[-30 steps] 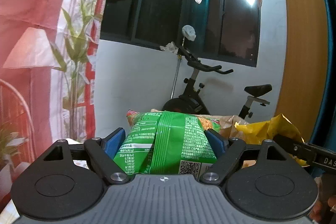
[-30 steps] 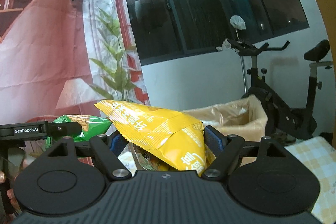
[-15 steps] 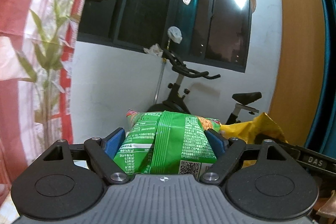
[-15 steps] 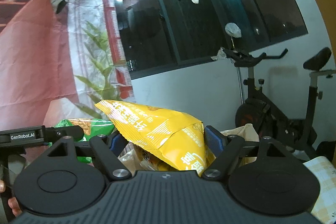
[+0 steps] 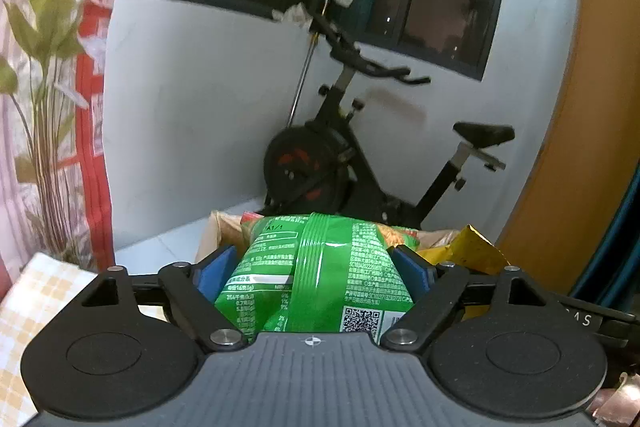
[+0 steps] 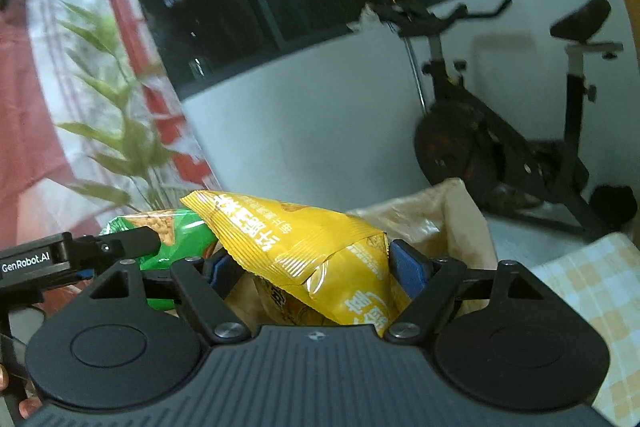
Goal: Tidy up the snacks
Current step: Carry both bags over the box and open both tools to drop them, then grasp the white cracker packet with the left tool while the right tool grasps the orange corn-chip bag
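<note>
The crinkly green foil snack bag (image 5: 316,267) is held in the left claw (image 5: 314,267) and the yellow foil snack bag (image 6: 312,255) in the right claw (image 6: 308,267), both claws' jaws easing open above the brown paper bag (image 6: 452,223). Neither snack is yet dropped in.

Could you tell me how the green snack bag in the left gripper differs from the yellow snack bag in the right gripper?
The green snack bag shows its printed back panel, with a centre seam and a QR code, square to the camera; the yellow snack bag lies tilted, its crimped end jutting up to the left. The green one sits centred in the left gripper; the yellow one overhangs the right gripper sideways. Both are puffy foil packets between blue pads, above a brown paper bag.
</note>
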Available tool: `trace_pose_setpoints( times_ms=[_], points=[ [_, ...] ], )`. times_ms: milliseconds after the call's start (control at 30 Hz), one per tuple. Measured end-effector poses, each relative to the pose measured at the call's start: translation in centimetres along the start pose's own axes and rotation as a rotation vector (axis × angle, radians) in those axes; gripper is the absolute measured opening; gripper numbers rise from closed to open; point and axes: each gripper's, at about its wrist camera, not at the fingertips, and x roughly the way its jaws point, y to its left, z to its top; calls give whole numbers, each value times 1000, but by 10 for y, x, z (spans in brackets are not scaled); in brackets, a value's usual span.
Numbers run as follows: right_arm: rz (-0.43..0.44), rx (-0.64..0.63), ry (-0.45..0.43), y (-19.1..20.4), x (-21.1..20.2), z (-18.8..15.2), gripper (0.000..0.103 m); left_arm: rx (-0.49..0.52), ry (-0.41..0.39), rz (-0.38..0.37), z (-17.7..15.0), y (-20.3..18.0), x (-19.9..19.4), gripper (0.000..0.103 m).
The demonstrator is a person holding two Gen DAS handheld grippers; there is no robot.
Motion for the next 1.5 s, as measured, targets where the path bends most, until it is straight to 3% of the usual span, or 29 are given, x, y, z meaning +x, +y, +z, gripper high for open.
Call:
trace_pose_setpoints(
  times_ms=[167,333,667,767,1100,1500],
  points=[
    [-36,12,59,-10,9,-3,86,-1,40,5,-2,8,10,90],
    [-43,18,62,-11,3,-2,90,-5,41,9,-6,11,3,90],
    [-21,-60,31,8,-38,-2,90,3,-1,70,-16,11,-59,90],
    [-1,-96,18,17,-56,-8,95,8,-23,90,-24,11,-84,90],
    [62,-192,-8,34,-106,-61,101,-9,-15,147,-98,11,-143,90],
    [37,-281,134,29,-128,-149,101,-36,166,107,-183,0,-141,89]
  ],
)
